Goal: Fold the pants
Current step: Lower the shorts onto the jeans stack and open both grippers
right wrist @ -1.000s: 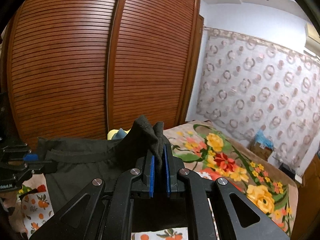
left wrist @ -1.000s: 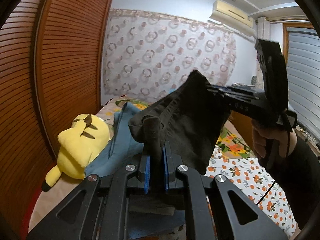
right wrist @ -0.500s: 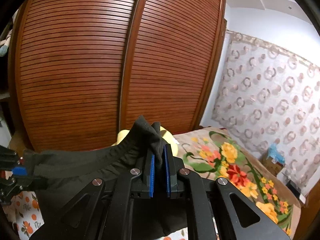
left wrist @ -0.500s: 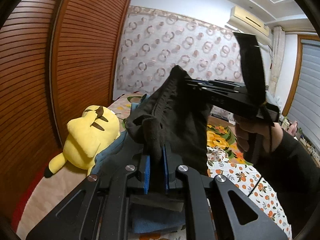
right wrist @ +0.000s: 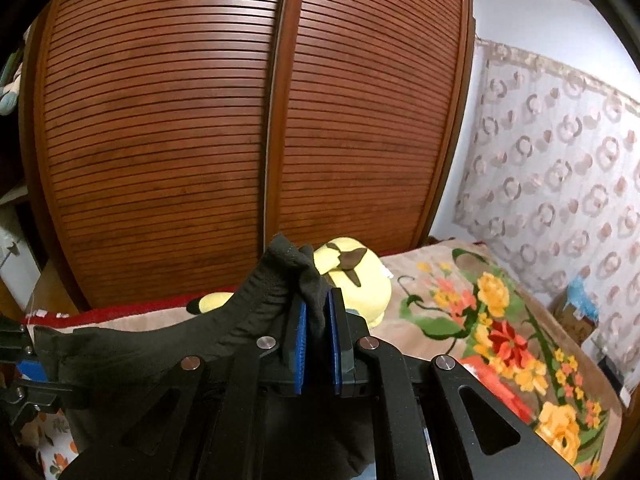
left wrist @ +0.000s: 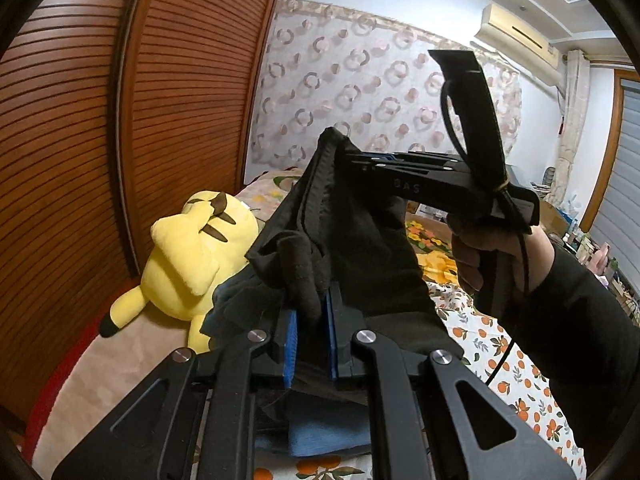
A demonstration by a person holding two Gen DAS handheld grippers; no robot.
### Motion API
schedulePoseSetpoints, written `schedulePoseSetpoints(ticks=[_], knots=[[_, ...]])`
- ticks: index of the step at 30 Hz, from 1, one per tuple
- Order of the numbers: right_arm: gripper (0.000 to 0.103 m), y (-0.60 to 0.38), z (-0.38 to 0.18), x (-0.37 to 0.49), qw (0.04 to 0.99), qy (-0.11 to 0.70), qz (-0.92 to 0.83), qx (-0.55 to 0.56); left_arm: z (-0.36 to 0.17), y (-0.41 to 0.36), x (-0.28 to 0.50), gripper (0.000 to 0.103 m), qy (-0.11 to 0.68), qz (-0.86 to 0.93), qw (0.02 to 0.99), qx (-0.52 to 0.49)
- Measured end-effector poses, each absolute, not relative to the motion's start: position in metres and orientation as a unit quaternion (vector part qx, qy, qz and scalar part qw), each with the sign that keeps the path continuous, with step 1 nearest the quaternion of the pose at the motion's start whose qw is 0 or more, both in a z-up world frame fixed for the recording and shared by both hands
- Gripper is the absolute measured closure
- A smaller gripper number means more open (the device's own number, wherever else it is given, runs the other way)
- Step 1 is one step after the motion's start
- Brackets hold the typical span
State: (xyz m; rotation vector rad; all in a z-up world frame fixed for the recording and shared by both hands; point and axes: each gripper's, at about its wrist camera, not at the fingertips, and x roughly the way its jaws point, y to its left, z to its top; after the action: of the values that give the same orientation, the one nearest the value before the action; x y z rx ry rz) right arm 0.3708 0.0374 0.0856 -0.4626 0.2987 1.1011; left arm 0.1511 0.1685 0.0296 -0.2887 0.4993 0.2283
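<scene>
Dark pants [left wrist: 360, 240] hang in the air above the bed, stretched by the waistband between both grippers. My left gripper [left wrist: 310, 312] is shut on a bunched corner of the waistband between its blue pads. The right gripper [left wrist: 348, 158], held by a hand in a dark sleeve, pinches the other end up and to the right. In the right wrist view my right gripper [right wrist: 318, 320] is shut on the pants [right wrist: 180, 344], and the left gripper [right wrist: 20, 364] shows at the far left edge. The lower part of the pants is hidden behind the gripper bodies.
A yellow plush toy [left wrist: 192, 256] lies on the bed by the slatted wooden wardrobe doors [right wrist: 240, 128]. Blue-grey clothes [left wrist: 328, 428] lie beneath the pants. A flowered blanket [right wrist: 500, 328] and an orange-print sheet [left wrist: 500, 360] cover the bed. A patterned curtain [left wrist: 360, 88] hangs behind.
Both views have swung toward the wardrobe and the plush toy. The right gripper has come closer to the left one and slightly lower, so the waistband span is shorter. Both grips hold unchanged.
</scene>
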Motion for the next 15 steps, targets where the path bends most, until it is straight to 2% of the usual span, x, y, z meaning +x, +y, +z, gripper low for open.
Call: schedulePoseSetpoints(ticks=[1,2,4,9,15], knots=[[0.089,0.037,0.087,0.371,0.816,0.144,0.517,-0.215,0.029,0.169,0.151,0.088,0.247,0.113,0.952,-0.142],[0.077,0.035,0.088,0.372,0.817,0.148,0.516,-0.211,0.030,0.170,0.151,0.087,0.247,0.112,0.952,-0.141],[0.072,0.031,0.094,0.373,0.822,0.148,0.512,-0.200,0.033,0.170,0.151,0.077,0.246,0.114,0.953,-0.139],[0.072,0.003,0.112,0.370,0.830,0.137,0.514,-0.169,0.047,0.166,0.149,0.056,0.232,0.112,0.959,-0.119],[0.072,-0.034,0.108,0.363,0.825,0.153,0.523,-0.152,0.057,0.158,0.166,0.056,0.239,0.097,0.961,-0.093]])
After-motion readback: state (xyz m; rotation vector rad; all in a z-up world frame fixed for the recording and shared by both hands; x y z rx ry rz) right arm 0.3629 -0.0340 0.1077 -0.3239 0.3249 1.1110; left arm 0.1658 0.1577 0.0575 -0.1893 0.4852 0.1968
